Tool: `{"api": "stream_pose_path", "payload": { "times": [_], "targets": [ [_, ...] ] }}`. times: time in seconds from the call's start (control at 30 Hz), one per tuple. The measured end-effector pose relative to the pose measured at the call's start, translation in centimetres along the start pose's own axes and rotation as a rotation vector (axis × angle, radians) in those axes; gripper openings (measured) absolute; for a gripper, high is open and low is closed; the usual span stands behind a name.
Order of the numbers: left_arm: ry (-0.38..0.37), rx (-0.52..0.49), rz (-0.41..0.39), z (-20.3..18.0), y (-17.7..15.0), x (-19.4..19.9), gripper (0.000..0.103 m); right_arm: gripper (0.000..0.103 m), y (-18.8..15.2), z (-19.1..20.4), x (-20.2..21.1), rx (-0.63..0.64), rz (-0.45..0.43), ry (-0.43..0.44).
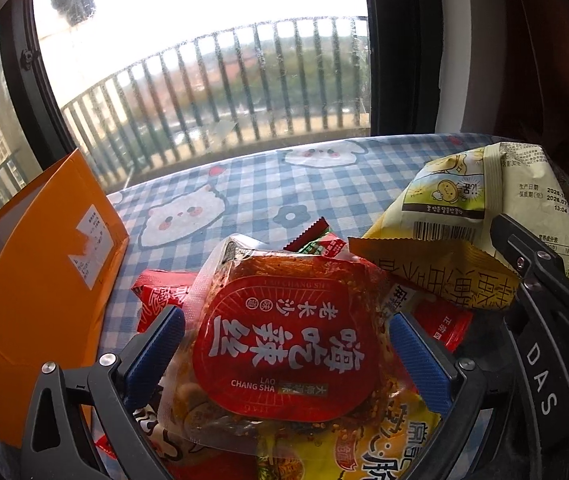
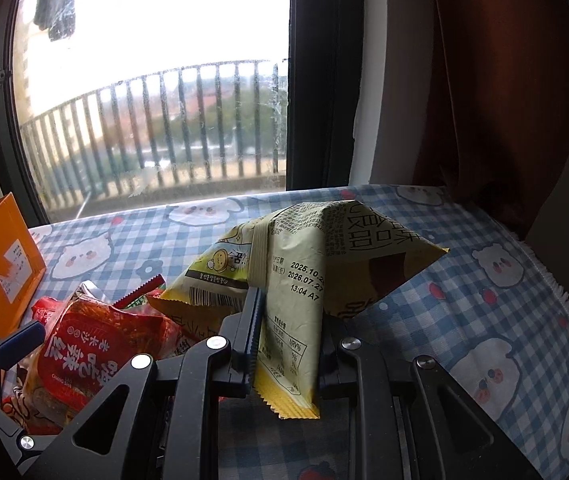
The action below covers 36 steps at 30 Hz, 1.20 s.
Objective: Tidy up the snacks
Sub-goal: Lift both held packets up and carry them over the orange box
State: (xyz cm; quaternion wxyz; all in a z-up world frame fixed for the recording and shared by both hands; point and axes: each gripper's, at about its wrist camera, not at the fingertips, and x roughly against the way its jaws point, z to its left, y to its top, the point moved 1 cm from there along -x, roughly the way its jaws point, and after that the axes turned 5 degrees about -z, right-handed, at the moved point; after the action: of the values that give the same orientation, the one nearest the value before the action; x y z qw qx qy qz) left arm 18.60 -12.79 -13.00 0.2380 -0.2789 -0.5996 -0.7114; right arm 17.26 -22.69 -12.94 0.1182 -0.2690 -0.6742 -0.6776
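In the left wrist view my left gripper (image 1: 288, 344) has its blue pads (image 1: 160, 344) against both sides of a red spicy-strips pack (image 1: 284, 320) in a clear wrapper, held tilted above a pile of snack packets (image 1: 364, 452). My right gripper (image 2: 290, 312) is shut on a pale yellow snack bag (image 2: 324, 248), which bends up over the fingers. In the left wrist view that bag (image 1: 464, 192) sits at the right with one black right finger (image 1: 524, 260) on it. The red pack (image 2: 84, 344) also shows at the lower left of the right wrist view.
An orange cardboard box (image 1: 44, 260) stands open at the left of the table (image 2: 464, 320), which has a blue checked cloth with bear prints. More red and yellow packets (image 1: 164, 292) lie under the held ones. A window with railings is behind, and a dark red curtain (image 2: 504, 100) hangs at the right.
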Motion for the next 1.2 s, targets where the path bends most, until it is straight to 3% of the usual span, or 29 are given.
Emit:
{"api": "stream_pose_path", "payload": {
  "times": [0.2, 0.53, 1.2],
  "targets": [
    [-0.034, 0.057, 0.032, 0.8, -0.2, -0.4, 0.102, 0.024, -0.3, 0.1, 0.1, -0.014, 0.009, 0.023],
    [-0.101, 0.016, -0.001, 0.1, -0.4, 1.2, 0.031, 0.024, -0.6, 0.3, 0.3, -0.018, 0.029, 0.067],
    [-0.083, 0.035, -0.05, 1.6, -1.4, 3.8, 0.023, 0.023, -1.2, 0.7, 2.8, -0.031, 0.018, 0.138]
  ]
}}
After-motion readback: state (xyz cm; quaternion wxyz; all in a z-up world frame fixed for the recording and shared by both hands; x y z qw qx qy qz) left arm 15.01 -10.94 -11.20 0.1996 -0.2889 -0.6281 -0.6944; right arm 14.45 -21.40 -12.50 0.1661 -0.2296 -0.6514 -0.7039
